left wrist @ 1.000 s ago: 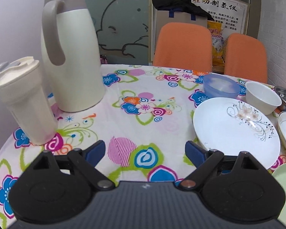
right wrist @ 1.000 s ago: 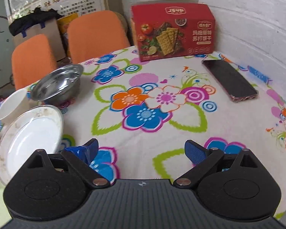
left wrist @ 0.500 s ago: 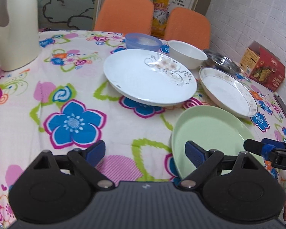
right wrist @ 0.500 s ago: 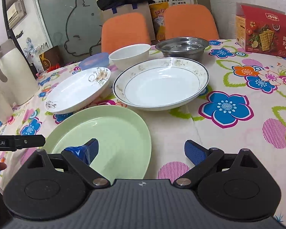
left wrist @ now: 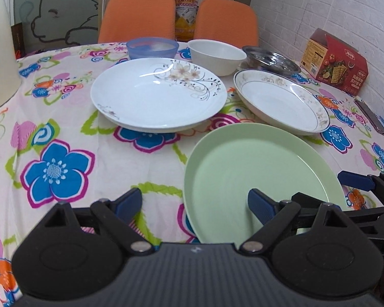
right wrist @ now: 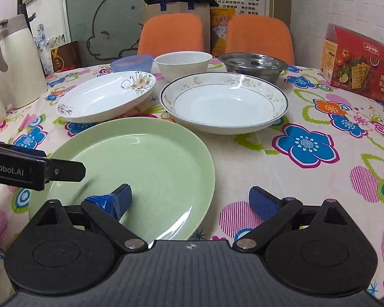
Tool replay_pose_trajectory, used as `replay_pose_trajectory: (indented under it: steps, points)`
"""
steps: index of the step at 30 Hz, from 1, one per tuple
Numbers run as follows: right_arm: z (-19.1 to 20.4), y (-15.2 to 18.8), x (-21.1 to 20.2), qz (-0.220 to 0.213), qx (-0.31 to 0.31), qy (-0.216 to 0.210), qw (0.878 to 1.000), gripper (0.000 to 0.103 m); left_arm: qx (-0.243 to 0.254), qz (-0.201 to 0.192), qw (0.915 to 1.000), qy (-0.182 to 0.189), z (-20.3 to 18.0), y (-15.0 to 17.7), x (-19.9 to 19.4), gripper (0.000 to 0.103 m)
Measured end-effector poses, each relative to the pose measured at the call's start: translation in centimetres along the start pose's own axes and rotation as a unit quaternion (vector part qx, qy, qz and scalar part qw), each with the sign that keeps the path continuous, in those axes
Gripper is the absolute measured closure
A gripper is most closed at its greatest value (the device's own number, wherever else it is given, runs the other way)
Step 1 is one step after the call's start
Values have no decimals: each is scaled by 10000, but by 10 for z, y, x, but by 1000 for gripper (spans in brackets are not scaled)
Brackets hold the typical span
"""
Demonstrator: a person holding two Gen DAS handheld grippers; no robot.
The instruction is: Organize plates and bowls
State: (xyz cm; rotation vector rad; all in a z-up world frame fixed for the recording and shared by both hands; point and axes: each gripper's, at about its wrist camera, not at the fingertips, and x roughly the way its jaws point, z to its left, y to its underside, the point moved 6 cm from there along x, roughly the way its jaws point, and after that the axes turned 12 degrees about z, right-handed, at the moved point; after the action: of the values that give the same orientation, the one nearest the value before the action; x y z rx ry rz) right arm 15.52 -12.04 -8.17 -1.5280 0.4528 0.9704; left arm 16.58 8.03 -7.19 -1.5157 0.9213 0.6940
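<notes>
Table (right wrist: 256, 153): a round surface under a flowered cloth is carrying all the dishes; two orange chairs (right wrist: 171, 34) are standing behind its far edge.
Green plate (right wrist: 140, 176): the largest dish is lying flat near the near edge, empty, in front of both tools.
Flower plate (left wrist: 157, 97): a white plate with a floral spray is sitting behind the green plate toward the left edge, its near rim overlapping nothing visible.
Rimmed plate (right wrist: 224, 102): a deep white plate with a dark-lined rim is sitting behind the green plate toward the right, close beside the flower plate.
Steel bowl (right wrist: 253, 65): it is resting just behind the rimmed plate, toward the far edge.
White bowl (right wrist: 183, 64): it is standing upright between the steel bowl and the blue bowl.
Blue bowl (left wrist: 152, 48): a translucent bowl is standing at the far edge, behind the flower plate.
Left gripper (left wrist: 194, 202): its blue-tipped jaws are standing wide apart and gripping nothing; one tip is hanging over the green plate's left rim area, the other over the cloth.
Right gripper (right wrist: 190, 199): its jaws are likewise spread wide and empty, straddling the green plate's right rim.
Other items: a cream thermos jug (right wrist: 16, 61) is standing at the left edge; a red cracker box (right wrist: 358, 67) and a phone (left wrist: 371, 117) are lying toward the right edge.
</notes>
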Motion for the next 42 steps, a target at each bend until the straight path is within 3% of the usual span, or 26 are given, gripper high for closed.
replay_pose_trajectory:
  steps: [4,16,19,26,27,32,42]
  points:
    - [6,-3,-1,185,-5,17,9998,17,82,81,9999,100,-9,0,1,14]
    - [8,3,-2,20,-327,-248,9992,15,392,376,9979,-340,-27,2,7,16]
    - [11,1,0,-32,-292,-238,9993,17,413,314,9983,-260,-31,-1,4,35]
    - [29,9,-7,-259,-439,-388,9979,28,236,202,9990,-324,-18,-2,-2,57]
    - [30,8,-10,-259,-364,-432,9981,29,183,211,9991,-320,-16,-1,-4,67]
    - [51,3,-26,-423,-330,-525,9972,29,-92,124,9996,-249,3,5,-22,68]
    - [126,-3,-10,-272,-651,-1293,9891,28,-704,123,9928,-957,78,31,-56,68]
